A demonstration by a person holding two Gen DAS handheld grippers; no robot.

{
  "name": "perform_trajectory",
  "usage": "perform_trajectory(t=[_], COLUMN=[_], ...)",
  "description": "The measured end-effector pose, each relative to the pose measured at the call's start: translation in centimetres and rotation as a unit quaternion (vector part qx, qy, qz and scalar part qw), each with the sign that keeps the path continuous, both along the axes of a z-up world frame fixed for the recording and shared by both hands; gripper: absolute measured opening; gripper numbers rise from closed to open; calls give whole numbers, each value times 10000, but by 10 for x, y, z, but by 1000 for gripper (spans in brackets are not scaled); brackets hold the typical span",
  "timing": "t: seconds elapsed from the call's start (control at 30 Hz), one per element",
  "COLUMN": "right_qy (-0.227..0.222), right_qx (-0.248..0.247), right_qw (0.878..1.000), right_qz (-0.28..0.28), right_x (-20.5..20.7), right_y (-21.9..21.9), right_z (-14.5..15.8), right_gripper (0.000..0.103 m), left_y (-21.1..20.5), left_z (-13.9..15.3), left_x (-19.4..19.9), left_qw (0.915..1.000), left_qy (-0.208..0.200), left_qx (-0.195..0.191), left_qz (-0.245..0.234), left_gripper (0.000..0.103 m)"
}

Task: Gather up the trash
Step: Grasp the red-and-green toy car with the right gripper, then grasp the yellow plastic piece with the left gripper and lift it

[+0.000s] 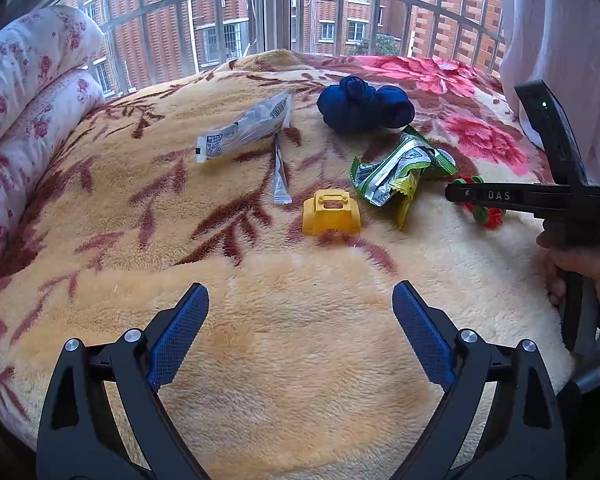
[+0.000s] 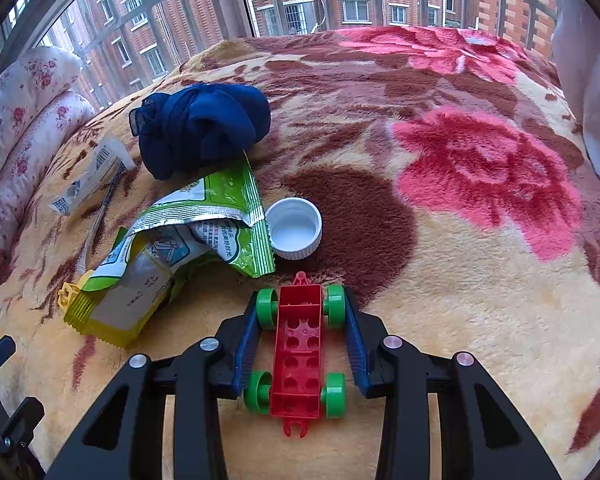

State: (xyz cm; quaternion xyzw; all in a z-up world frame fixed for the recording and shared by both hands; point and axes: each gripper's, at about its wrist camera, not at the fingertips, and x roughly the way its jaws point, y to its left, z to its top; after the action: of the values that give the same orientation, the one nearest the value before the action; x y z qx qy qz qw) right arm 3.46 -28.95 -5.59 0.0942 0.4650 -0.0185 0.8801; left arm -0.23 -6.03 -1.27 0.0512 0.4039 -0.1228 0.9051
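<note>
In the right wrist view my right gripper (image 2: 302, 300) is shut on a red toy cart (image 2: 298, 344) with green wheels, its blue pads pressed on the front pair. The cart lies on the fleece blanket. Just beyond it are a white bottle cap (image 2: 294, 228) and a crumpled green snack wrapper (image 2: 204, 216). In the left wrist view my left gripper (image 1: 300, 292) is open over bare blanket, with nothing between its fingers. Ahead of it lie the green wrapper (image 1: 396, 172), a white plastic wrapper (image 1: 244, 128), a thin clear sachet (image 1: 280, 176) and the cart (image 1: 486, 216) under the right gripper's finger (image 1: 484, 195).
A yellow toy block (image 1: 330, 214) sits left of the green wrapper. A knotted blue cloth (image 1: 364, 106) lies behind it. A folded floral quilt (image 1: 28, 100) lines the left edge. A barred window runs behind the bed, and a white curtain (image 1: 560, 40) hangs at the right.
</note>
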Motion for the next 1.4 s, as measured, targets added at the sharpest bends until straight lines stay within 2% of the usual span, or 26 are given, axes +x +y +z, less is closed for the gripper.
perform_trajectory(t=[0.23,0.43,0.7,0.97,1.2,1.3,1.33,1.37,1.4], right_qy=[-199,-590,-1023,-1221,-1294,-1302,-1303,-1304,-1306], right_qx=[191,285,454,616,751,792,802,814,827], right_qw=[9996,9975,9933,9902,9883,9880,9879,9878,9877], right_qz=[66,263,283,287,286,261,252,243,234], right_x=[-18,-59,-111,-130,-132,-132,-132,-132,-132], right_y=[-2,4,-3,-9,-12,-14,-15,-15,-16], right_z=[11,33,52,57,55,53,52,52,51], right_gripper=[38,38,39,39,39,39,39,39,39], left_y=[-1,-3,-34,-40,-42,-42,-42,-41,-41], left_z=[-3,2,-10,-29,-35,-34,-33,-32,-32], left_x=[5,25,58,93,107,105,105,105,105], left_qw=[9997,9987,9965,9948,9940,9950,9953,9955,9958], left_qy=[57,42,233,928,1036,952,936,922,907], left_qx=[170,306,788,359,215,205,170,121,87], left_qz=[183,409,130,217,290,233,205,153,106], left_gripper=[91,91,91,91,90,76,68,63,53])
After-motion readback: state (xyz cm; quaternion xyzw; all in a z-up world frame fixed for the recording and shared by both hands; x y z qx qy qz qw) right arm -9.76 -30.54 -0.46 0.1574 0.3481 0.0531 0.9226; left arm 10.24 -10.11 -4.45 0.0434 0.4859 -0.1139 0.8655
